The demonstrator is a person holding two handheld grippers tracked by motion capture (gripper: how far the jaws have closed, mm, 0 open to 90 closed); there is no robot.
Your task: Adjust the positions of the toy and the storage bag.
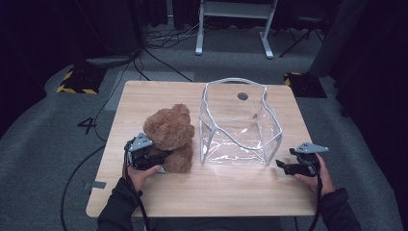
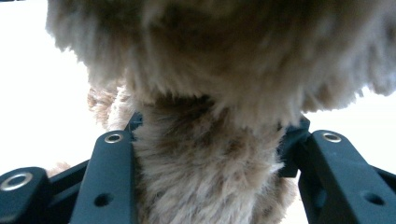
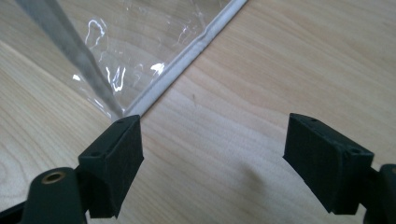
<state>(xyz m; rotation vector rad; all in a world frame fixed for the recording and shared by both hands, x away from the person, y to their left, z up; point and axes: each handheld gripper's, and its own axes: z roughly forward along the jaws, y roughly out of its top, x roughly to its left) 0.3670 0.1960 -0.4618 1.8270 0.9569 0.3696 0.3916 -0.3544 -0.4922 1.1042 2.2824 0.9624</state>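
Sitting upright | teddy bear (head up) | left claw clamped

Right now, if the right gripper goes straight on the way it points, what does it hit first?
Probably the clear plastic bag: the open right gripper points at its near bottom corner, just above the wooden table. Nothing lies between. If it is angled down enough, the tabletop may come first.

- Left gripper: held low at table's left, jaws clamped on the teddy bear, pointing toward table centre.
- Right gripper: held low at table's right, jaws spread wide, nothing between them, pointing left.
- Both forearms enter from bottom edge.
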